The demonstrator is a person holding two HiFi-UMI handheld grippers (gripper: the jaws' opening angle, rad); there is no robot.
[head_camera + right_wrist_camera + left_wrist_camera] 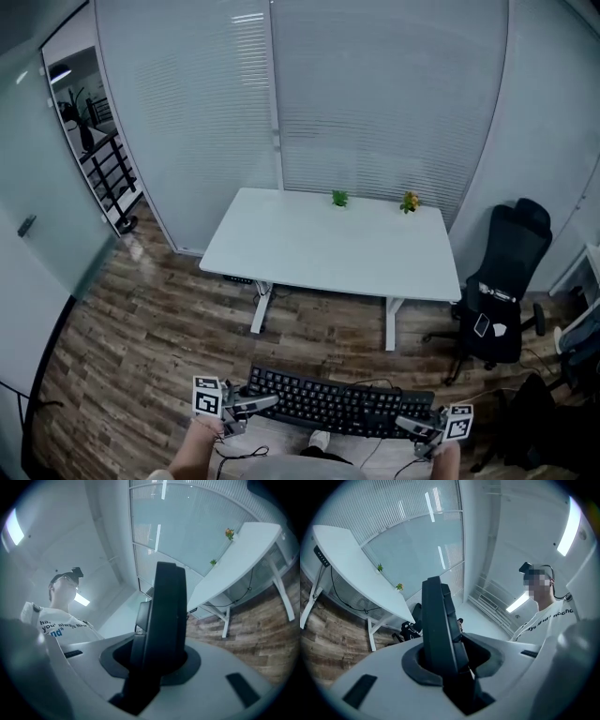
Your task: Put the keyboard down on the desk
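A black keyboard point(337, 405) hangs in the air at the bottom of the head view, held level over the wooden floor. My left gripper point(267, 403) is shut on its left end and my right gripper point(405, 424) is shut on its right end. In the left gripper view the keyboard point(438, 625) stands edge-on between the jaws, and in the right gripper view the keyboard point(166, 616) fills the gap the same way. The white desk point(328, 246) stands ahead, some way beyond the keyboard, with its top bare apart from two plants at the back edge.
Two small potted plants point(339, 198) point(410, 202) sit on the desk's far edge. A black office chair point(502, 291) stands right of the desk. A glass wall with blinds point(375, 103) runs behind it. Wooden floor point(169, 328) lies between me and the desk.
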